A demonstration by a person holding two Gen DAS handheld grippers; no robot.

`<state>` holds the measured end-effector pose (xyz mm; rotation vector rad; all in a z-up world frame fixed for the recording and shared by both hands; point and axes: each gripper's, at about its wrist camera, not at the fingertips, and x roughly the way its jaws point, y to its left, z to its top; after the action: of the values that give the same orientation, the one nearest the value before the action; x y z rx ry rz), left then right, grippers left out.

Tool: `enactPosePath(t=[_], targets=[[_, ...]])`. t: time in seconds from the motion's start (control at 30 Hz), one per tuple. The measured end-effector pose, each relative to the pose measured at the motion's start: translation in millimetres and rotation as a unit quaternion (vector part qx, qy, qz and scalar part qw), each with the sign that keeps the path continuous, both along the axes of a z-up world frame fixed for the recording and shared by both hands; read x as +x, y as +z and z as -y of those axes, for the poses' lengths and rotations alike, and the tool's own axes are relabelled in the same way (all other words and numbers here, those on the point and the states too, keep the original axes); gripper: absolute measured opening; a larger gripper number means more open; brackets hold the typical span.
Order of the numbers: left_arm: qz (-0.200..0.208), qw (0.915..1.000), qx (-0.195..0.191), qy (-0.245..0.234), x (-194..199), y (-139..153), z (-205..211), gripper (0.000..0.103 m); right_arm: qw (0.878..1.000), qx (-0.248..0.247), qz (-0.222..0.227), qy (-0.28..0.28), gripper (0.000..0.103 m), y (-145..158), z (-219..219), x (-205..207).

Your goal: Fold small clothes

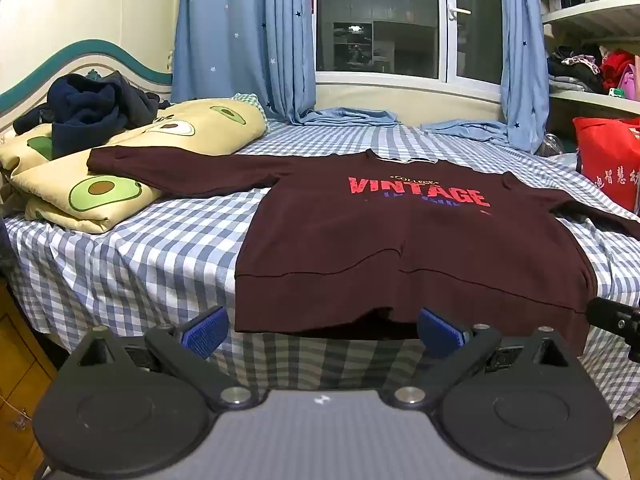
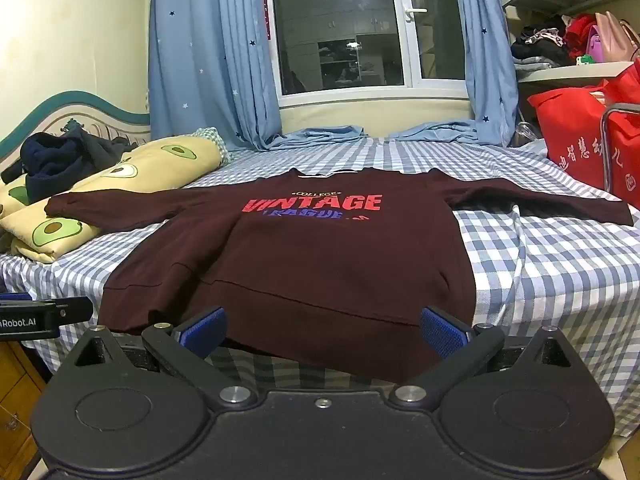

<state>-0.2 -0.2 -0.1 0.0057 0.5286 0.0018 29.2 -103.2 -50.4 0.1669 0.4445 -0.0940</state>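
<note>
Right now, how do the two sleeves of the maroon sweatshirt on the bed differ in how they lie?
The left sleeve runs out onto the avocado-print quilt, so its cuff end rests raised on the padding; the right sleeve lies flat on the checked sheet. The left sleeve ends beside a dark clothes pile; the right sleeve ends near a red bag. Both are spread straight out from the sweatshirt, unfolded.

The left gripper (image 1: 320, 330) and the right gripper (image 2: 322, 330) both tilt gently downward with their blue-padded jaws spread wide and nothing between the pads, each one's black body edging into the other's view
</note>
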Motion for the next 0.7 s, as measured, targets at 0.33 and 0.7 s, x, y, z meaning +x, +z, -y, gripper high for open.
enactPosePath(t=[0.33, 0.7], targets=[[-0.002, 1.0000, -0.001, 0.004, 0.3, -0.1, 0.4, 0.102, 1.000, 0.001, -0.001, 0.000, 0.103, -0.5, -0.1, 0.2], [-0.004, 1.0000, 0.001, 0.001, -1.0, -2.0, -1.1, 0.102, 1.000, 0.001, -0.002, 0.000, 0.103, -0.8, -0.3, 0.1]])
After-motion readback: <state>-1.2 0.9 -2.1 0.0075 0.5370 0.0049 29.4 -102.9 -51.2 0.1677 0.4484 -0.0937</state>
